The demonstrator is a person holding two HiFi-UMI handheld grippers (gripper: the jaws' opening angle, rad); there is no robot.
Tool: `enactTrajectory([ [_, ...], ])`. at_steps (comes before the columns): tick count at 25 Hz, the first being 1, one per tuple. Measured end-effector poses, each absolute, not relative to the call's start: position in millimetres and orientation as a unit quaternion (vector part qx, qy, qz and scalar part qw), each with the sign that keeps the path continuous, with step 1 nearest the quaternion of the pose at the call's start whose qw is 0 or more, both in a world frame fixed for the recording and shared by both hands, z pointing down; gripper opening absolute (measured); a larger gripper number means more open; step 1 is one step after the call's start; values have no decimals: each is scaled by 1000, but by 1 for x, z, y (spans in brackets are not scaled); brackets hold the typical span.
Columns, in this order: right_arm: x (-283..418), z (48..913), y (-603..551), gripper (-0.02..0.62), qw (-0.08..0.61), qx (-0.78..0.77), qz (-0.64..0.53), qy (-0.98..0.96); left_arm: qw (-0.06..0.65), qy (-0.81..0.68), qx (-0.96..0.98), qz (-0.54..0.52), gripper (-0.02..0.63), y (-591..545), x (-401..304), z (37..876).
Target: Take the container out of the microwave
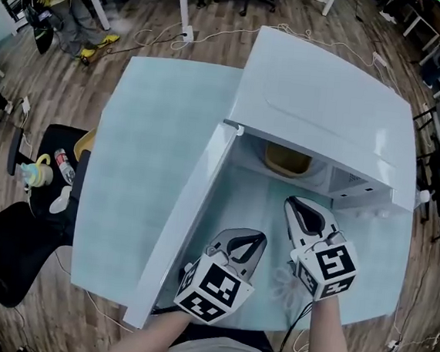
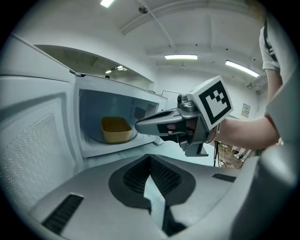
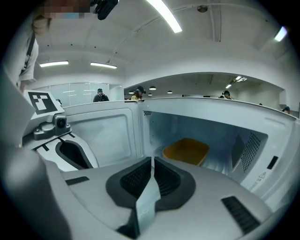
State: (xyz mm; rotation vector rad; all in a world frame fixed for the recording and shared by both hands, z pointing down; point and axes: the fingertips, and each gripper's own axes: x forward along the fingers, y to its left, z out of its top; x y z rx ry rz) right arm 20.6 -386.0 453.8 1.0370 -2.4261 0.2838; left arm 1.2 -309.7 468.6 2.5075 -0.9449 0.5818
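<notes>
The white microwave (image 1: 327, 104) stands on the table with its door (image 1: 190, 207) swung wide open toward the left. Inside, on the turntable, sits a yellow rectangular container (image 1: 287, 161), also plain in the left gripper view (image 2: 116, 129) and the right gripper view (image 3: 186, 151). My right gripper (image 1: 298, 204) hangs just in front of the oven's mouth, jaws shut and empty, pointing at the container (image 3: 153, 159). My left gripper (image 1: 251, 240) is nearer to me beside the door, jaws shut on nothing (image 2: 150, 157). In its view the right gripper (image 2: 143, 126) reaches across in front of the opening.
The pale table (image 1: 146, 141) carries the microwave at its right half. A black chair (image 1: 48, 193) with bottles and a cup stands to the left. Cables trail over the wooden floor behind. People stand far back in the right gripper view.
</notes>
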Motion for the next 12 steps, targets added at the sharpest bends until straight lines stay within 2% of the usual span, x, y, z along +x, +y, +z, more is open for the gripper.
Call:
enactTrajectory([
  [7, 15, 454, -417, 14, 243, 396, 75, -882, 210, -337, 897, 196, 14, -317, -4, 472],
  [9, 12, 459, -423, 30, 251, 391, 75, -882, 215, -336, 896, 195, 14, -316, -4, 472],
  [12, 10, 466, -435, 90, 266, 385, 68, -881, 212, -331, 899, 196, 14, -316, 0, 473],
])
